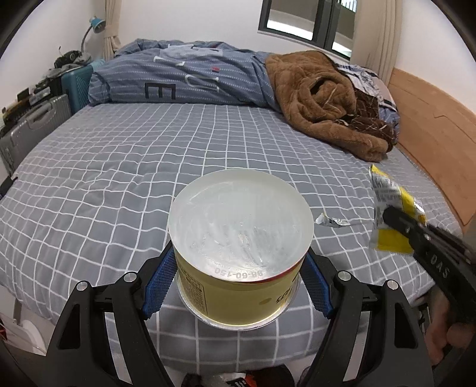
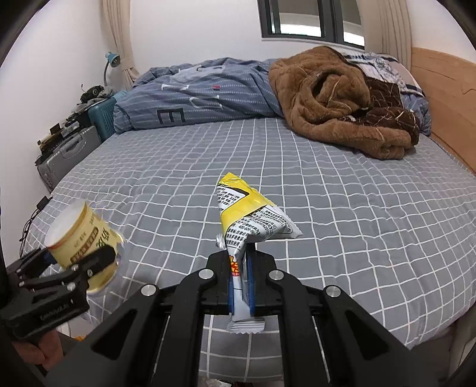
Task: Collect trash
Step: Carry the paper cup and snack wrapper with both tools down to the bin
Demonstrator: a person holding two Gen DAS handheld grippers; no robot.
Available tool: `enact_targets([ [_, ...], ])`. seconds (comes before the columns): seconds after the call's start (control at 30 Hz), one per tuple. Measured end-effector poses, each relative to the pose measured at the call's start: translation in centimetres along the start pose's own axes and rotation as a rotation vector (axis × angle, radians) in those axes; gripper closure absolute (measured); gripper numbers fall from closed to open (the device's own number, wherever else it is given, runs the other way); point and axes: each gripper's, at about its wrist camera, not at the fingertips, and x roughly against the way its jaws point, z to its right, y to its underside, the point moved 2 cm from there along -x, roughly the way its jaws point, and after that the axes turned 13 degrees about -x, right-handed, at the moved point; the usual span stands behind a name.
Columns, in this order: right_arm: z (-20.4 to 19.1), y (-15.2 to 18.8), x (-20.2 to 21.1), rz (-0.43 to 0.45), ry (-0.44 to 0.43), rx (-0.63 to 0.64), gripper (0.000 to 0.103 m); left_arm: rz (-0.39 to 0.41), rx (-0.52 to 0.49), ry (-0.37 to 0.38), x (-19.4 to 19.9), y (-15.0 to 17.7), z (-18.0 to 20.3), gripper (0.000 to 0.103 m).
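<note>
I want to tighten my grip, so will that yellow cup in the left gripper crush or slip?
The cup is probably light: it looks empty inside. Its thin wall may dent under a harder squeeze. The left gripper holds it with ridged blue pads, so slipping seems unlikely.

Left wrist view: sits just behind the left gripper point(image 1: 241, 285), close over the near bed edge, facing across the bed point(image 1: 119, 184) toward the window point(image 1: 309, 20) at upper right of frame. Right wrist view: same heading, behind the right gripper point(image 2: 241, 285). Shared: bed, brown blanket point(image 2: 336, 101), window point(image 2: 309, 18). Each view catches the other gripper at its frame edge.
</note>
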Motion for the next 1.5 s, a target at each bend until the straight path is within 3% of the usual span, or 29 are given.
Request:
enact_targets([
  [0.3, -0.3, 1.6, 3.6, 0.041, -0.002, 0.036, 0.097, 0.021, -0.010, 0.007, 2.6, 1.5, 1.2, 0.028],
  [0.77, -0.2, 5.2, 5.6, 0.001, -0.001, 0.032, 0.097, 0.014, 0.017, 0.013, 5.9, 5.1, 1.4, 0.028],
  [1.5, -0.7, 12.7, 8.1, -0.109, -0.002, 0.020, 0.097, -0.102, 0.007, -0.005, 8.1, 13.8, 1.5, 0.028],
])
